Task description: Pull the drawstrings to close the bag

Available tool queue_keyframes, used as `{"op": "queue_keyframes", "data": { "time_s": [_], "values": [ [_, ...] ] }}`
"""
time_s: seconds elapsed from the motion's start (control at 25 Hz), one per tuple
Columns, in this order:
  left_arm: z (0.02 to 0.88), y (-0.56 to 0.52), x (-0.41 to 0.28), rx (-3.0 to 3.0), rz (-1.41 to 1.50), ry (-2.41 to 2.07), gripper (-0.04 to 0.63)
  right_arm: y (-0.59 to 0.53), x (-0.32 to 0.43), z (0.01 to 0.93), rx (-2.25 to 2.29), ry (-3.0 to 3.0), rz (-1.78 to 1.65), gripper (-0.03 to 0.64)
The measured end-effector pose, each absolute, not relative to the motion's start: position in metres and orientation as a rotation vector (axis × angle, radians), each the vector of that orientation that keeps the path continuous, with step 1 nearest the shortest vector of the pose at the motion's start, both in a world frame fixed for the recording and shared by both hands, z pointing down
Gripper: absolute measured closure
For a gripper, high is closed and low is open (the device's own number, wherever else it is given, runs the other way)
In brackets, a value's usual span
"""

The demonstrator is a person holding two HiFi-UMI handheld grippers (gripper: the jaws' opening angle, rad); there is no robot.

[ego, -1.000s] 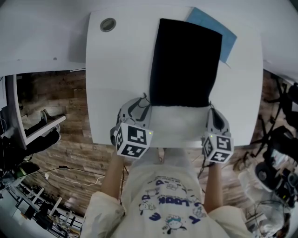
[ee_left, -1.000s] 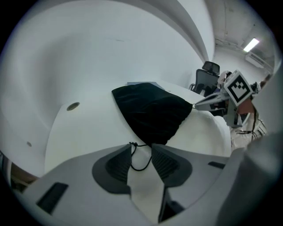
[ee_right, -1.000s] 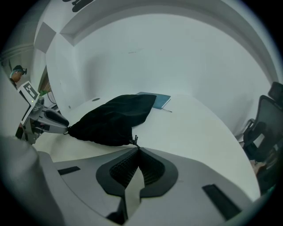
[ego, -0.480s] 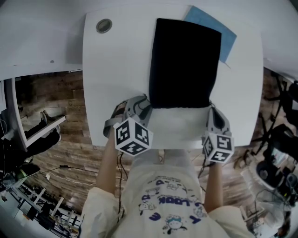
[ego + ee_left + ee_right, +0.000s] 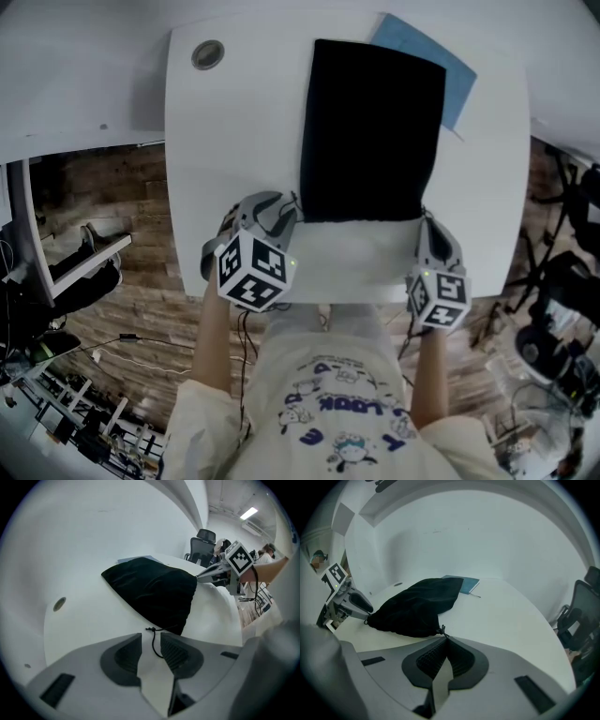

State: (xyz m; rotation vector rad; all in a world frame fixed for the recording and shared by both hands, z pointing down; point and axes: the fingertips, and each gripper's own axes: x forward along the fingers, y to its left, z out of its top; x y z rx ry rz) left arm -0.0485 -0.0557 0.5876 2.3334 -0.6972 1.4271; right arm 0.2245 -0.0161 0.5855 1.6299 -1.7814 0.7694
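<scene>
Bag (image 5: 372, 127), one; left gripper (image 5: 151, 638) gapes, right gripper (image 5: 444, 639) pinches one drawstring (image 5: 442, 630).

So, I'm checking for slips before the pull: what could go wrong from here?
The left gripper has its jaws apart around the thin black left drawstring, so pulling now could miss it. The right gripper pinches the right drawstring only at its jaw tips; that could slip out.

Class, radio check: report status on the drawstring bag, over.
Left gripper jaws open, left drawstring between them, ungripped. Right gripper shut on right drawstring. Bag flat on table, mouth not cinched. Nothing in the way.
</scene>
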Motion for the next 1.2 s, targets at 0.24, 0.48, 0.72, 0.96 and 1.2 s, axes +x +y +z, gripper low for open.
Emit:
{"op": "queue_keyframes", "data": {
  "time_s": [0.24,0.48,0.72,0.96,1.2],
  "values": [
    [0.593,-0.051,-0.05,2.237,1.419,-0.73,0.481,-0.018,0.225,0.586,1.636,-1.773,0.779,0.611],
    [0.594,-0.047,-0.047,2.116,1.407,-0.902,0.53,-0.019,0.227,0.587,1.643,-1.768,0.792,0.611],
    [0.594,-0.048,-0.047,2.054,1.443,-1.046,0.589,-0.018,0.223,0.587,1.649,-1.769,0.798,0.611],
    [0.588,-0.049,-0.056,1.999,1.296,-1.131,0.591,-0.018,0.222,0.583,1.664,-1.768,0.793,0.611],
    [0.573,-0.056,-0.066,1.992,1.18,-1.216,0.591,-0.019,0.228,0.573,1.71,-1.758,0.766,0.611]
  ]
}}
